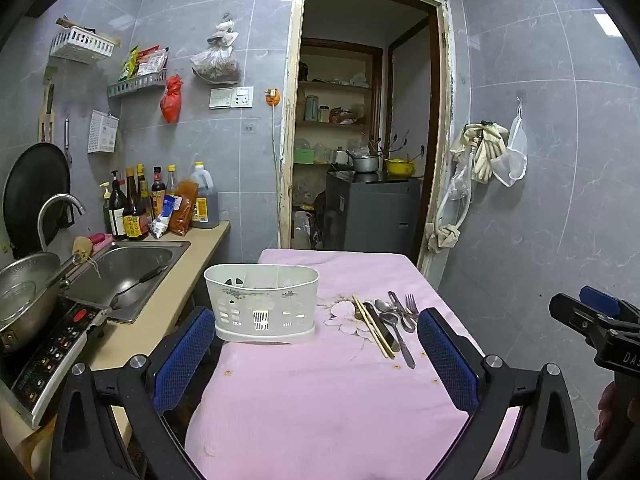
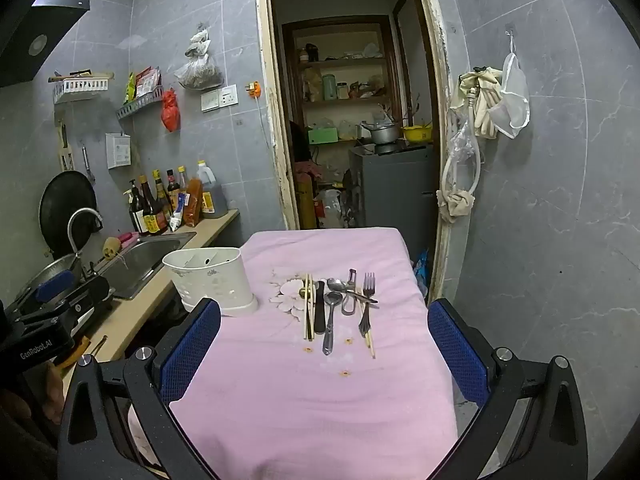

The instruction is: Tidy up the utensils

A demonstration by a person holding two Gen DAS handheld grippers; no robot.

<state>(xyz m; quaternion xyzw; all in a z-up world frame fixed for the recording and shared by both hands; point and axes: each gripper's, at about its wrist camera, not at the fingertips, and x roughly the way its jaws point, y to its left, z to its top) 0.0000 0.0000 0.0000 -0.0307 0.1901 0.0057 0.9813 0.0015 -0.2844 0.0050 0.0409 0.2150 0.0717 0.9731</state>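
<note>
A white plastic utensil holder (image 1: 262,304) stands on the pink-clothed table (image 1: 320,392), left of a loose pile of utensils (image 1: 390,320). The holder also shows in the right wrist view (image 2: 214,280). The pile holds chopsticks (image 2: 308,316), a black-handled knife (image 2: 320,312), spoons (image 2: 331,312), a peeler (image 2: 349,292) and a fork (image 2: 367,300). My left gripper (image 1: 316,344) is open and empty, well short of the holder. My right gripper (image 2: 324,344) is open and empty, just short of the pile.
A counter with a steel sink (image 1: 132,276), a wok (image 1: 24,288) on an induction hob (image 1: 52,356) and sauce bottles (image 1: 136,204) runs along the left. A doorway (image 1: 360,140) opens behind the table. Gloves and bags (image 1: 488,152) hang on the right wall.
</note>
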